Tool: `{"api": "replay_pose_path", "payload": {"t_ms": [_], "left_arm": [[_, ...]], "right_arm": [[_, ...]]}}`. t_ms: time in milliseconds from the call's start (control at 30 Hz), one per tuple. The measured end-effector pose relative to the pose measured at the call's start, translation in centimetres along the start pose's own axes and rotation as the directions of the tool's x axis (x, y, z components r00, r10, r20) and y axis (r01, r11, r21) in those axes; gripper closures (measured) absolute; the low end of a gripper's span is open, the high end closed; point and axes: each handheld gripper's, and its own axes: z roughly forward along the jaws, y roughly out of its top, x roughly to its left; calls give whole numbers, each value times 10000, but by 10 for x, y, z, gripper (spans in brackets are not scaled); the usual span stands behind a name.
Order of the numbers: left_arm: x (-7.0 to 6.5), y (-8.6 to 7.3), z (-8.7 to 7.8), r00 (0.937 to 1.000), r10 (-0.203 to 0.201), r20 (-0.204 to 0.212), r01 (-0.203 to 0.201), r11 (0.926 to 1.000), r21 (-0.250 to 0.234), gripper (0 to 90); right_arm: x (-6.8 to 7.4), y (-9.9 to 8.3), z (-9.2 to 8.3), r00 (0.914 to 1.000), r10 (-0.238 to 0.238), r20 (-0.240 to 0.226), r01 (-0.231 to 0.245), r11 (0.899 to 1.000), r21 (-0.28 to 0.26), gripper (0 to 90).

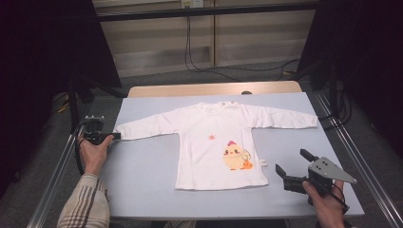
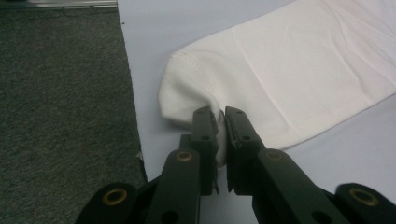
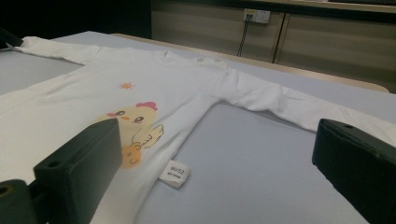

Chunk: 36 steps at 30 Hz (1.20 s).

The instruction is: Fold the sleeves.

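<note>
Two black jaws of left gripper (image 2: 220,122) pinched on soft white sleeve cuff (image 2: 187,88).

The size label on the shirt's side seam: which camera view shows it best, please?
The right gripper view: the size label lies close, between the open jaws, its print nearly readable. In the high view it is a tiny white tab at the hem. The left gripper view shows the sleeve cuff instead.

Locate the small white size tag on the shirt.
In the high view the small white size tag sticks out from the white long-sleeved chick-print shirt's right side seam near the hem, just left of the open right claw.
</note>
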Motion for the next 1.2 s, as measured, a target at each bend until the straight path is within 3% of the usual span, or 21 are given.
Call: {"api": "replay_pose_path", "payload": {"t_ms": [233, 433, 733, 1033, 1200], "left_arm": [[1, -2, -4, 9999, 49, 104, -50, 10000, 65, 840], [-1, -4, -6, 9999, -70, 144, 76, 9991, -415, 842], [-5, -3, -15, 9990, 363, 261, -344, 9969, -713, 841], [-9, -6, -20, 9986, 314, 435, -256, 9916, -1270, 842], [-14, -4, -24, 9978, 506, 430, -440, 9889, -1422, 842]], "right_arm": [[0, 0, 0, 10000, 21, -15, -21, 10000, -19, 10], [0, 0, 0, 10000, 31, 45, -31, 10000, -32, 10], [0, 0, 0, 10000, 21, 55, -20, 10000, -47, 10], [0, 0, 0, 10000, 9, 52, -9, 10000, -48, 11], [0, 0, 0, 10000, 12, 66, -12, 10000, -53, 10]]}}
